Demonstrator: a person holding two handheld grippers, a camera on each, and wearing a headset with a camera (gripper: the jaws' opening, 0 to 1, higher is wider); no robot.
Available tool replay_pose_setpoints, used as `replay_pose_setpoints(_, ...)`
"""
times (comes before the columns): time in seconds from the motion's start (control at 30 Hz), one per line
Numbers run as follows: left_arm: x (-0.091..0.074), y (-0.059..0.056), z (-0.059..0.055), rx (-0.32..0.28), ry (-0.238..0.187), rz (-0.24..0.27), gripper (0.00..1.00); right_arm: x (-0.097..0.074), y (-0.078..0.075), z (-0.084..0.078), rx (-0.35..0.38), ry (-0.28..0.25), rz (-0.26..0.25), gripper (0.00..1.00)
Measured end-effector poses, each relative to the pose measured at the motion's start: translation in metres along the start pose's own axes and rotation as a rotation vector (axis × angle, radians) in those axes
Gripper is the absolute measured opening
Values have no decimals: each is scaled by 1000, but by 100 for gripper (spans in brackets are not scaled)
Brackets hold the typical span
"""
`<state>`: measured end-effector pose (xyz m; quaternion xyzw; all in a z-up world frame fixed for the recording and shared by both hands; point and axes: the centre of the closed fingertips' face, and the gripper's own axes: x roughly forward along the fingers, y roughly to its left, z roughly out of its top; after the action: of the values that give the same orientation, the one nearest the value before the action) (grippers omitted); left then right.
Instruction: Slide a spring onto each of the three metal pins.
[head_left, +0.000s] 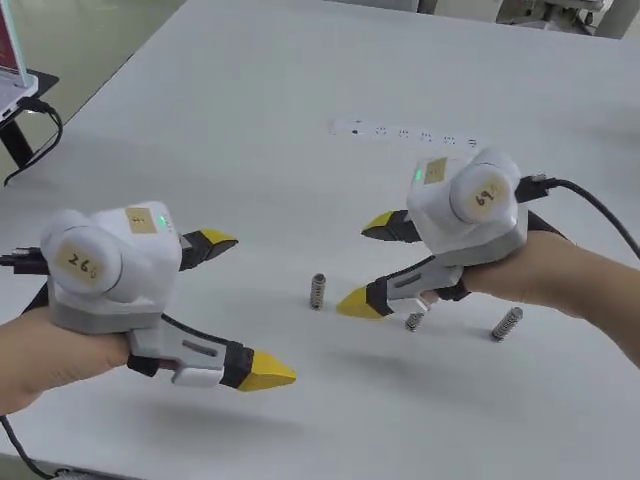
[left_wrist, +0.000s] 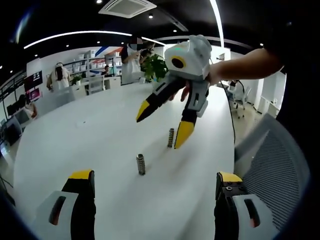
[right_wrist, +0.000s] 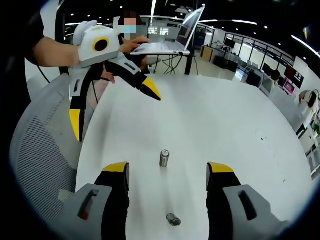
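Three small metal springs stand on the white table (head_left: 250, 120): one upright (head_left: 317, 291) in the middle, one (head_left: 415, 321) partly behind my right gripper's lower jaw, one leaning (head_left: 507, 323) to the right. My right gripper (head_left: 366, 263) hovers open just right of the middle spring, holding nothing. My left gripper (head_left: 242, 305) is open at the near left, also holding nothing. In the right gripper view an upright spring (right_wrist: 164, 158) sits just beyond the open right gripper (right_wrist: 167, 167), and another (right_wrist: 173, 219) lies nearer. The left gripper view shows two springs (left_wrist: 141, 164) (left_wrist: 171, 138) ahead of the left gripper (left_wrist: 154, 175).
A white power strip (head_left: 400, 131) lies on the far side of the table. A cable (head_left: 590, 205) trails from the right gripper. A mesh chair (left_wrist: 270, 165) stands beside the table. An open laptop (right_wrist: 170, 40) sits at one end, with a person behind it.
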<state>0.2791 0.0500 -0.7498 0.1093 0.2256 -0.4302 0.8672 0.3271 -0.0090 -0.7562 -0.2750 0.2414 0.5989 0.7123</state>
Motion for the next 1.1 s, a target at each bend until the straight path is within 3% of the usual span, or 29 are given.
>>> replay_pose_setpoints(0.23, 8, -9, 11, 15, -9, -17, 98, -31, -1, -7, 78, -85, -67, 70)
replay_pose_setpoints(0.43, 13, -14, 14, 20, -5, -24, 98, -59, 3, -18, 116, -142, -110, 80)
replay_pose_setpoints(0.67, 13, -17, 20, 0, -36, -14, 98, -95, 8, -46, 178, -170, -167, 88)
replay_pose_setpoints(1.1, 3, -15, 25, -4, -29, 16, 98, -149, 6, -108, 336, -188, -273, 93)
